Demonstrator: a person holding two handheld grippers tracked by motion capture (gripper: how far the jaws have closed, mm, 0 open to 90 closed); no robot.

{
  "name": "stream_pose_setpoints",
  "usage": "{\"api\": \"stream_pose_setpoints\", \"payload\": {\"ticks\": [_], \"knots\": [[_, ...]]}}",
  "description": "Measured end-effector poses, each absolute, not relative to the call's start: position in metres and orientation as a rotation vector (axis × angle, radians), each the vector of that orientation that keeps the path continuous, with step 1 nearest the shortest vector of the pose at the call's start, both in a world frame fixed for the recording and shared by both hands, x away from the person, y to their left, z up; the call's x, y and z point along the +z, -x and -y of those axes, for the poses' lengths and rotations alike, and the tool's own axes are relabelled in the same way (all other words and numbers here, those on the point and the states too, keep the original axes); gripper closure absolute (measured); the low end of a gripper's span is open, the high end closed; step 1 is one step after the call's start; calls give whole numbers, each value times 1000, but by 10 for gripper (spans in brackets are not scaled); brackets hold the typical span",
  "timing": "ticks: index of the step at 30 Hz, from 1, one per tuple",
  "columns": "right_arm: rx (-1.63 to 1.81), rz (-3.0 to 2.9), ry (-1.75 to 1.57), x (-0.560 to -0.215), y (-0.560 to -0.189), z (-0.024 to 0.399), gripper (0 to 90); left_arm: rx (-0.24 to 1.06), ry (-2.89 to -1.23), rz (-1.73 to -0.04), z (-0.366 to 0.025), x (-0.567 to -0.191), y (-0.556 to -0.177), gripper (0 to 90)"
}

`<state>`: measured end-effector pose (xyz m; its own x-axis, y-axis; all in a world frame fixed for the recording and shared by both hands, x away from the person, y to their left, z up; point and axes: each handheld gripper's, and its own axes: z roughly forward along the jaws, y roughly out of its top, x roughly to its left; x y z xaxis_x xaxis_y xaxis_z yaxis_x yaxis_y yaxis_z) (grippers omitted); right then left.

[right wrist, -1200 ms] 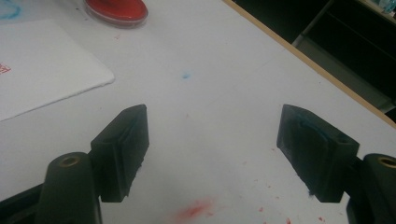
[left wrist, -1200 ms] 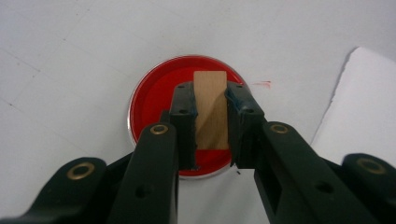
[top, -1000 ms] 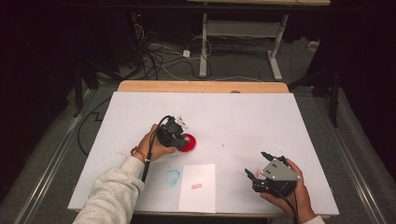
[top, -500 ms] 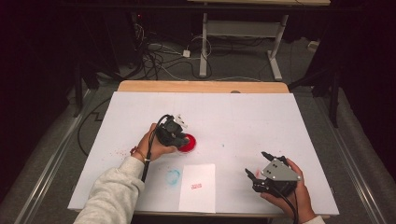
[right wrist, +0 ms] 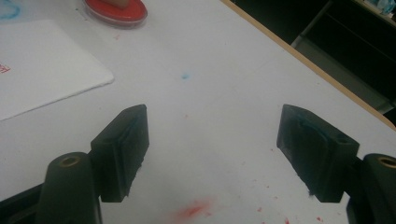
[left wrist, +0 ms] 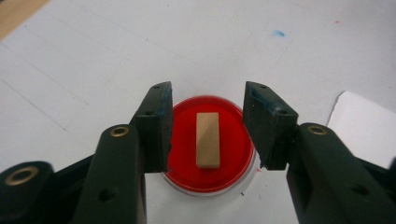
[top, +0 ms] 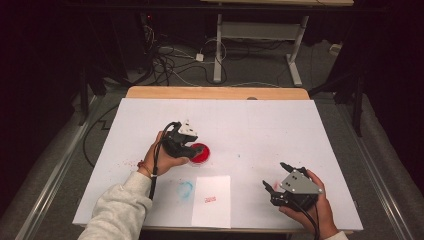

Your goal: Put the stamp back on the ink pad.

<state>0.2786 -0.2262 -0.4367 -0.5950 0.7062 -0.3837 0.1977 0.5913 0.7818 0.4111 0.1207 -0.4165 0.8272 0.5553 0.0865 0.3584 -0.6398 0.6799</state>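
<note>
Jaws of the left gripper [left wrist: 205, 130] stand apart and have just been opening — between them, seen from above in the left gripper view, lies a small rectangular wooden stamp block [left wrist: 208, 139] on a round red ink pad in a clear shallow dish [left wrist: 233, 154]. Neither black pad presses on the block; a strip of red shows on either side of it. The block rests lengthwise near the middle of the red disc, low in the centre of that frame. To the right edge of the same view a corner of a white paper sheet [left wrist: 359, 116] lies flat on the white-covered table [left wrist: 93, 56], and a small blue fleck sits toward the upper right.

In the high view the left gripper [top: 186, 147] is held left of centre, directly over the red dish [top: 201, 154], with the person's grey-sleeved forearm [top: 120, 210] coming up from the lower left. The paper sheet [top: 212, 200] lies just below the dish, near the bottom edge, bearing a small red stamped mark [top: 210, 199]; a blue smudge [top: 185, 189] is on the table beside its left edge.

At the lower right of the high view the right gripper [top: 275, 178] is held in the other hand — well apart from the dish. In the right gripper view its jaws [right wrist: 210, 154] are spread wide with nothing between them, above bare table speckled with red ink, with the red dish [right wrist: 114, 10] at the upper left of that frame.
</note>
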Motion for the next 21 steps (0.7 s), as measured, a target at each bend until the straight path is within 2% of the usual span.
{"api": "stream_pose_setpoints", "payload": {"ticks": [8, 17, 21], "knots": [[927, -2113, -710, -436, -278, 226, 255, 499, -2255, -628, -120, -416, -397, 370], [932, -2106, -710, -435, -277, 227, 255, 551, -2192, -577, -123, -417, -381, 231], [936, -2100, -709, -434, -277, 228, 255, 593, -2170, -555, -128, -418, -371, 208]]}}
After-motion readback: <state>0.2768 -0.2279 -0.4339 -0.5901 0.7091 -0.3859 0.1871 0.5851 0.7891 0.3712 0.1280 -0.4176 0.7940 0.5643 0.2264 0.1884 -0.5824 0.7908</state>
